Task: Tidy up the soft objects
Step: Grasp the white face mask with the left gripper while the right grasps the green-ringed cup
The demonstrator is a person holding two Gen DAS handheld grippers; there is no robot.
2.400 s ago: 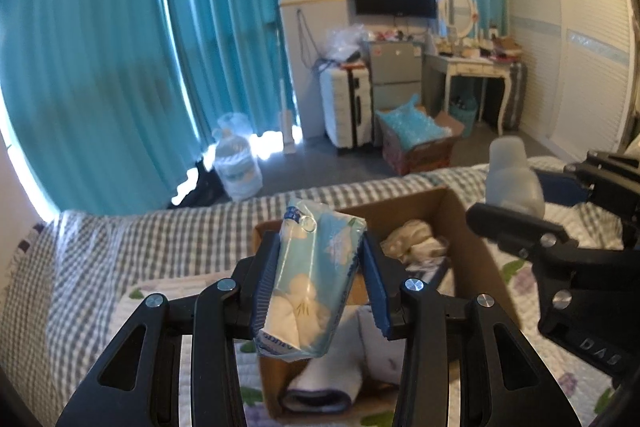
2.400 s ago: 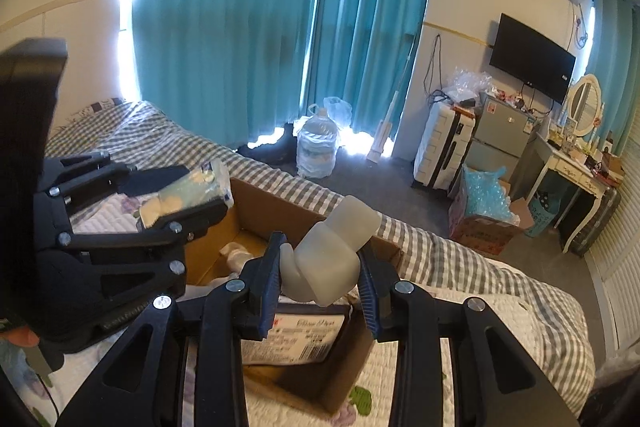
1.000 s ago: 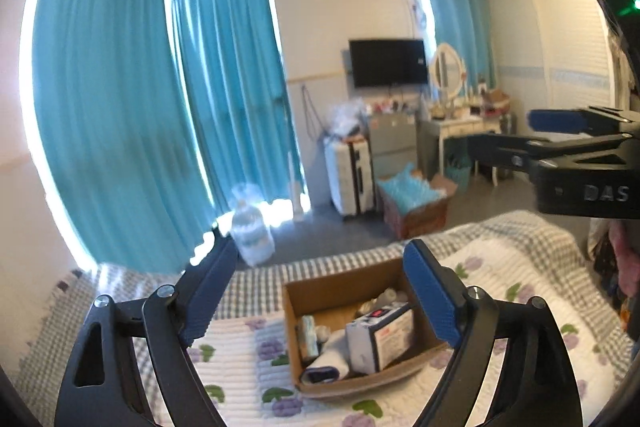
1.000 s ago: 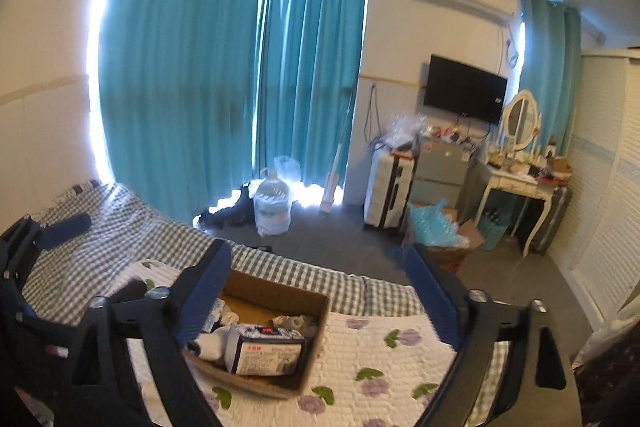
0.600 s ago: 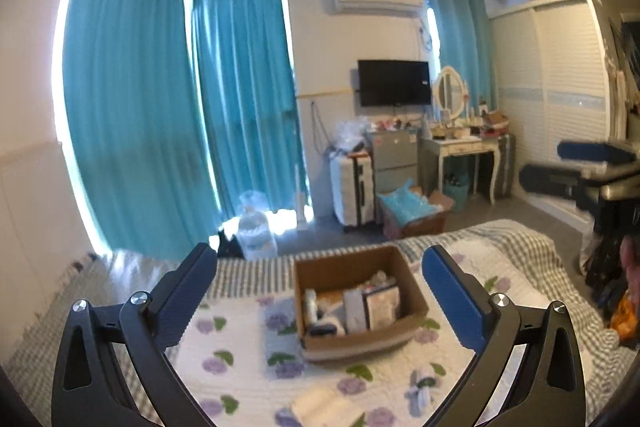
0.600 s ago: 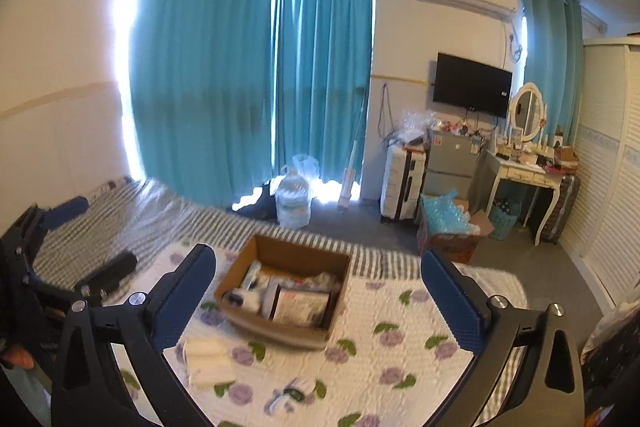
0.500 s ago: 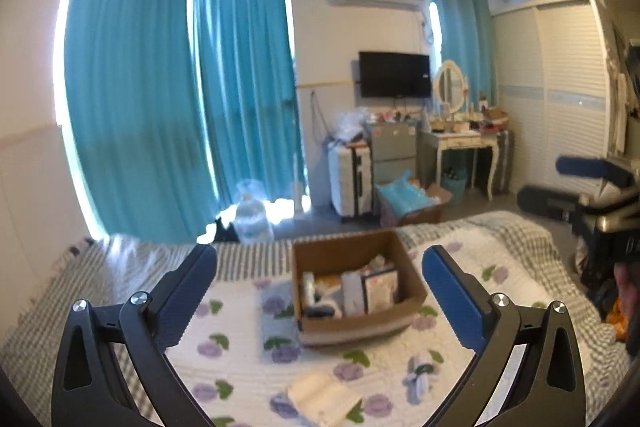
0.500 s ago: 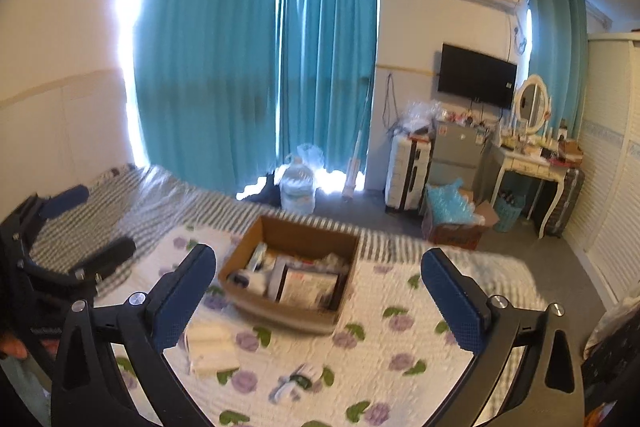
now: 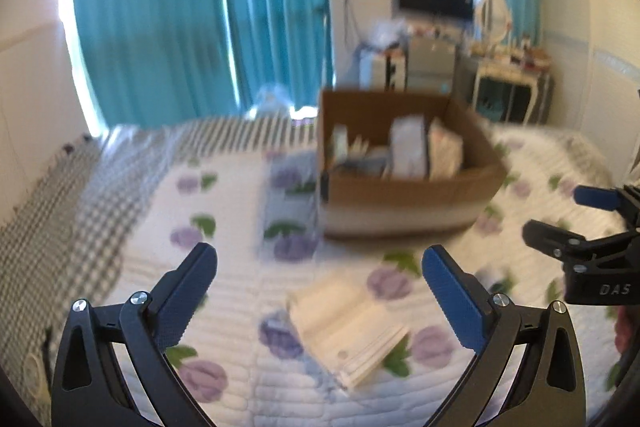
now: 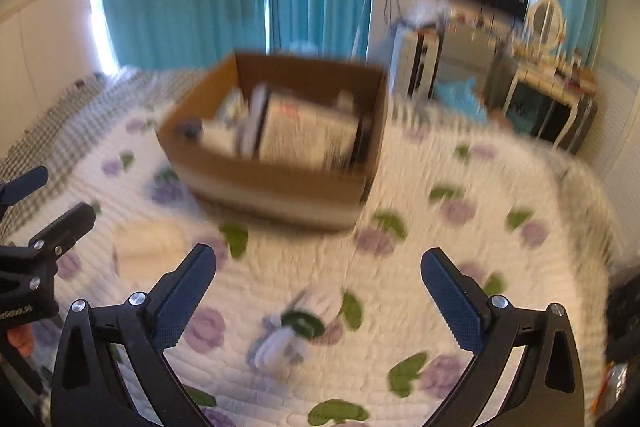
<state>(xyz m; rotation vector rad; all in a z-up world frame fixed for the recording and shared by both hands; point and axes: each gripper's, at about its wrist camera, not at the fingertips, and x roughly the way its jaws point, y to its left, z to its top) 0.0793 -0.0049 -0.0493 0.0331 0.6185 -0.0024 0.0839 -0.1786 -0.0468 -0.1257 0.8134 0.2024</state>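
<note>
Your left gripper [image 9: 320, 287] is spread wide and empty, with the folded cloth [image 9: 348, 323] just below and between its fingers. Your right gripper [image 10: 318, 287], equally wide, has the small bundle [image 10: 280, 341] beneath it. Straddle each item squarely before closing; the box [image 9: 404, 187] sits ahead.

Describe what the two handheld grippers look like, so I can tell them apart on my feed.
They look identical. The left gripper and right gripper have black angular frames with triangular cut-outs, silver bolts, and blue textured finger pads. The right one's side carries white "DAS" lettering. No cables or sleeves show.
</note>
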